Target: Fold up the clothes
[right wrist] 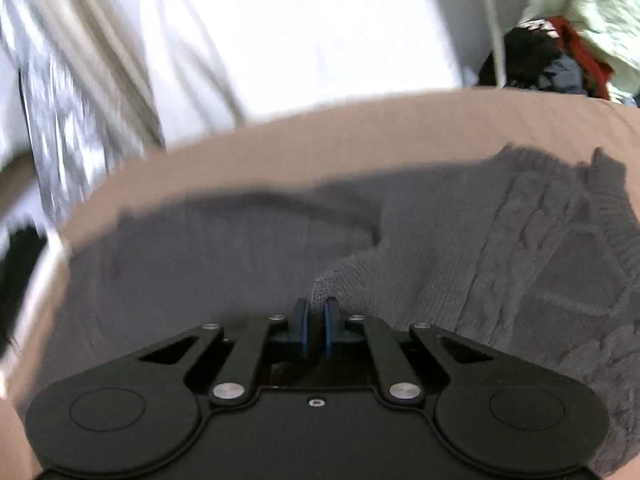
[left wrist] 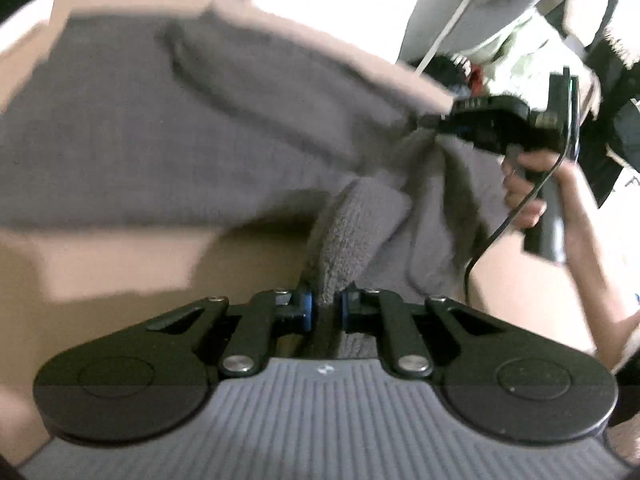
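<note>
Writing: none can be read on the sweater, the tongs or the surroundings; both views are smeared by motion blur.
Sweater: a grey knit sweater [left wrist: 168, 128] lies spread on a tan surface [left wrist: 120, 264]; whether that is a bed or a worktop cannot be told.
Knit: in the right wrist view the sweater [right wrist: 520, 248] shows cable ribs on the right part and plain knit on the left.
Long axis: in the left wrist view the cloth runs from upper left to lower right, its main spread lying flat and its right end lifted in folds.
Left tongs: the left tongs [left wrist: 328, 308] are clenched on a thick fold of the sweater that rises from between the blue pads [left wrist: 306, 312].
Right tongs: the right tongs [right wrist: 316, 312] are clenched on a small bunched tip of knit; in the left wrist view they [left wrist: 430, 122] pinch the sweater's edge at the right and hold it off the surface.
Right hand: the hand [left wrist: 528, 196] grips the black handle, with a black cable hanging beside it.
Backdrop: a pile of clothes [right wrist: 560, 56], pale green, red and dark, lies beyond the tan surface; bright white fabric [right wrist: 300, 40] fills the far side.
</note>
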`<state>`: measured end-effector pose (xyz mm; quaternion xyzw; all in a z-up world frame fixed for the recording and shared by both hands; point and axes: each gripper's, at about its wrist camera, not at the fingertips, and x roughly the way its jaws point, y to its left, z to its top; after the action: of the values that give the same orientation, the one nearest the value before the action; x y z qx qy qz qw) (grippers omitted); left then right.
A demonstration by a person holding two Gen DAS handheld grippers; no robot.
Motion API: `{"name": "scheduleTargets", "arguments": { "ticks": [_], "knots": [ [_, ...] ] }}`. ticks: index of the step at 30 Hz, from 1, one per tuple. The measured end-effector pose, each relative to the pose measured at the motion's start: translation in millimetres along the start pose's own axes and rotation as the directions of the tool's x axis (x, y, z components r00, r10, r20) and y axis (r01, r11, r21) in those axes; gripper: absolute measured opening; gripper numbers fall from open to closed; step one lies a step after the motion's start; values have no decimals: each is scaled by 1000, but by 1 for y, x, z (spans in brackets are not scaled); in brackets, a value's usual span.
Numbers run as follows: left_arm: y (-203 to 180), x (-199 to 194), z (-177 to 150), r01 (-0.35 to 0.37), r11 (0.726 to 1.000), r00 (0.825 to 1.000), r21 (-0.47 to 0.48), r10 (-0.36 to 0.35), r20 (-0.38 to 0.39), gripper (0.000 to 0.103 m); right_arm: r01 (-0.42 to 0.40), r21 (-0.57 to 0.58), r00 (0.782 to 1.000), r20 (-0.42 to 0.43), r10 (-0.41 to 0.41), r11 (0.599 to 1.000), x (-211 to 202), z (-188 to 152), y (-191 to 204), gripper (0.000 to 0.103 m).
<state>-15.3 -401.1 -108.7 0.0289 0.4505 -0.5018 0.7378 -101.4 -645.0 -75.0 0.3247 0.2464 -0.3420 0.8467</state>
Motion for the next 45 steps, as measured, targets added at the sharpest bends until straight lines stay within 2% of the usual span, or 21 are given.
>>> {"name": "scheduleTargets", "arguments": {
  "ticks": [4, 6, 7, 8, 12, 14, 16, 17, 20, 24, 26, 29, 30, 31, 34, 35, 37, 38, 40, 41, 45],
  "knots": [
    [9, -30, 50, -21, 997, 996, 68, 15, 91, 12, -124, 134, 980, 172, 100, 983, -20, 20, -19, 11],
    [26, -21, 79, -66, 993, 995, 101, 58, 86, 15, -167, 192, 975, 181, 132, 967, -16, 27, -28, 24],
    [35, -16, 94, -90, 989, 993, 114, 81, 82, 19, -139, 218, 982, 154, 107, 966, -10, 29, -31, 37],
    [54, 3, 108, -133, 986, 991, 98, 129, 47, 24, -89, 221, 991, 119, 63, 971, -8, 31, -32, 39],
    [101, 36, 125, -388, 921, 922, 23, 388, 17, 26, 62, 209, 998, -30, -57, 976, -2, 36, -45, 39],
    [98, 30, 116, -368, 929, 928, 40, 364, 83, 29, 85, 265, 996, -57, -73, 960, -9, 39, -65, 40],
    [100, 30, 107, -313, 950, 948, 14, 312, 70, 47, 81, 357, 996, -61, -63, 931, -17, 36, -92, 46],
    [102, 31, 103, -289, 957, 956, 2, 288, 63, 49, 73, 403, 997, -66, -51, 912, -18, 35, -104, 46],
    [110, 47, 98, -303, 953, 953, 1, 303, 7, 54, 43, 495, 997, -76, -6, 868, -14, 34, -127, 56],
    [124, 65, 95, -301, 953, 953, -25, 301, -22, 72, 45, 579, 997, -80, 1, 814, 4, 24, -143, 65],
    [130, 73, 93, -300, 953, 954, -35, 299, -36, 71, 22, 588, 999, -33, -3, 809, 15, 20, -145, 65],
    [116, 73, 97, -258, 966, 965, 33, 259, -41, 35, 2, 477, 998, 60, -35, 879, 33, 30, -142, 63],
    [113, 70, 98, -239, 971, 970, 28, 240, -35, 21, 27, 404, 997, 52, -53, 914, 39, 37, -139, 42],
    [110, 66, 100, -224, 974, 974, 24, 224, -26, 19, 67, 340, 995, 46, -88, 938, 39, 44, -133, 12],
    [100, 54, 107, -306, 950, 952, 62, 305, 16, 22, 87, 232, 982, 146, -123, 969, 15, 54, -114, 10],
    [97, 57, 110, -364, 929, 930, 69, 366, -28, 24, 95, 213, 977, 167, -132, 972, 7, 58, -109, 10],
    [89, 66, 115, -507, 858, 839, 83, 514, -182, 43, 158, 162, 977, 119, -178, 974, 11, 61, -106, 10],
    [82, 66, 119, -548, 831, 808, 91, 554, -199, 42, 200, 132, 974, 79, -212, 971, 16, 61, -106, 11],
    [57, 57, 127, -537, 835, 827, 120, 549, -120, 51, 256, 121, 966, 10, -259, 959, 21, 57, -111, 17],
    [41, 54, 135, -512, 850, 850, 126, 522, -69, 55, 262, 126, 965, -8, -263, 957, 21, 54, -115, 19],
    [-2, 72, 174, -240, 967, 971, 85, 239, 17, 66, 212, 219, 976, -1, -217, 952, 8, 63, -141, 31]
  ]
}}
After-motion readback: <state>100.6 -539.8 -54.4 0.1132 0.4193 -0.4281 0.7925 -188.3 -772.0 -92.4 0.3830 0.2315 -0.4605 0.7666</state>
